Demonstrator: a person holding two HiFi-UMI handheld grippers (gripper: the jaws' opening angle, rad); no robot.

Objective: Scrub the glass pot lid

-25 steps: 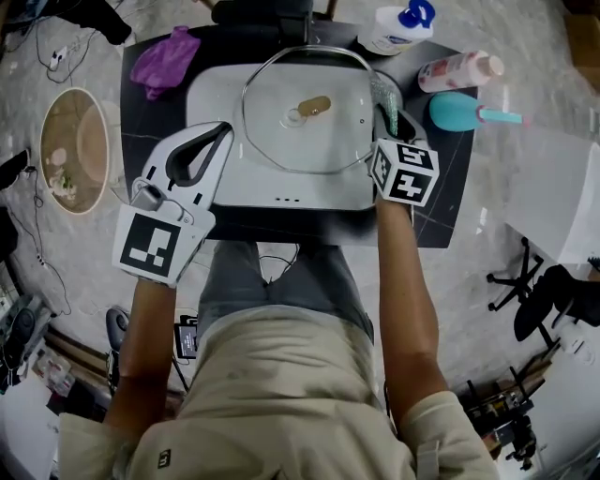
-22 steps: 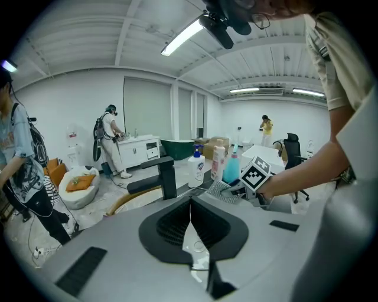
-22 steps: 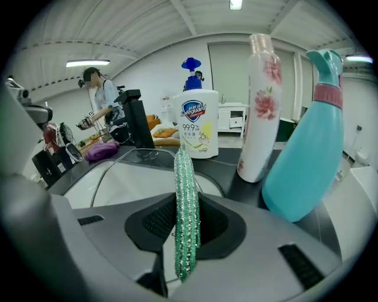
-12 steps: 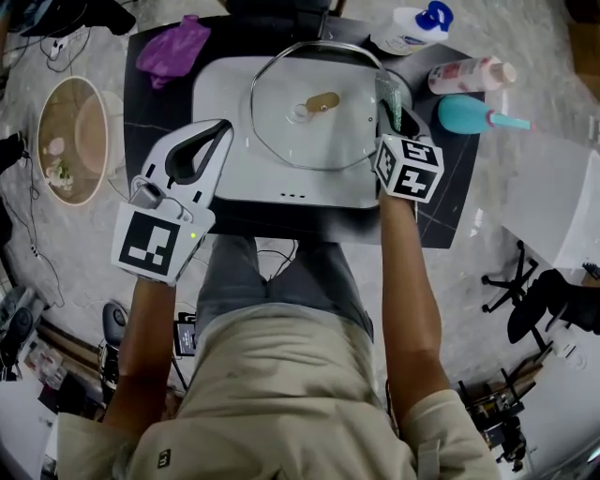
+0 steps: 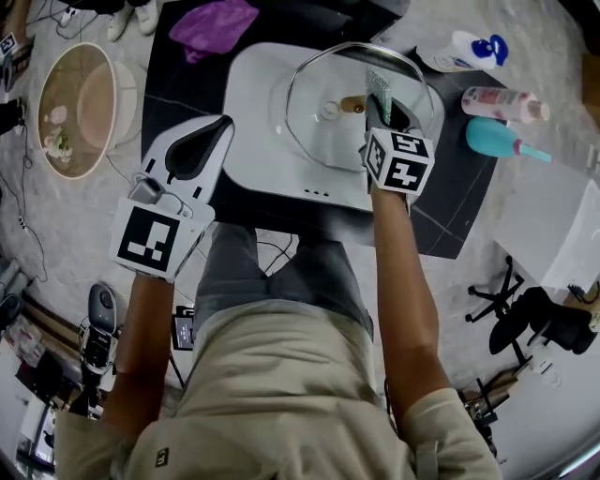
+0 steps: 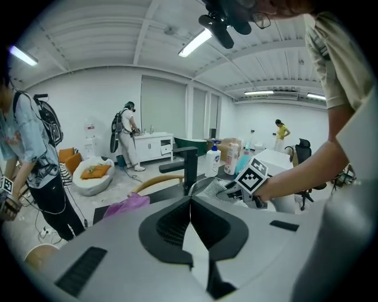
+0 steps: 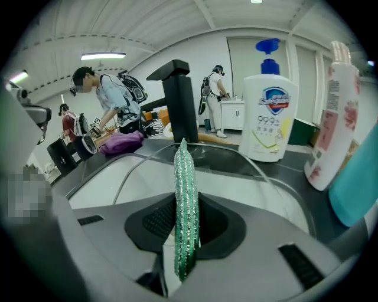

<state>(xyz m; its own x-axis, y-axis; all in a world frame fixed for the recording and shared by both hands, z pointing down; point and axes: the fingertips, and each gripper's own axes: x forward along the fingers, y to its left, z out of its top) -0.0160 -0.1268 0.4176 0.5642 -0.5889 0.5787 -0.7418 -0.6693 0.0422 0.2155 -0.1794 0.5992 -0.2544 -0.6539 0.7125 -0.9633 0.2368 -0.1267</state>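
Note:
The glass pot lid (image 5: 323, 127), with a metal rim and a centre knob, lies in the white sink (image 5: 253, 80). My right gripper (image 5: 382, 111) reaches over the lid's right half, shut on a green glittery scrub pad (image 5: 378, 86) that stands on edge near the knob. In the right gripper view the scrub pad (image 7: 186, 206) sticks up between the jaws, with the lid's rim (image 7: 227, 154) beyond it. My left gripper (image 5: 217, 129) hovers off the sink's left front corner, shut and holding nothing. In the left gripper view its jaws meet.
A black faucet (image 7: 180, 100) stands behind the sink. A purple cloth (image 5: 220, 23) lies at the back left of the dark counter. A soap pump bottle (image 5: 464, 52), a pink bottle (image 5: 506, 103) and a teal brush (image 5: 502, 141) are at the right. A round wooden basin (image 5: 80, 108) sits on the floor at the left.
My right gripper with the scrub pad has moved from the lid's right rim inward toward the knob. The left gripper has stayed beside the sink. The head view has shifted.

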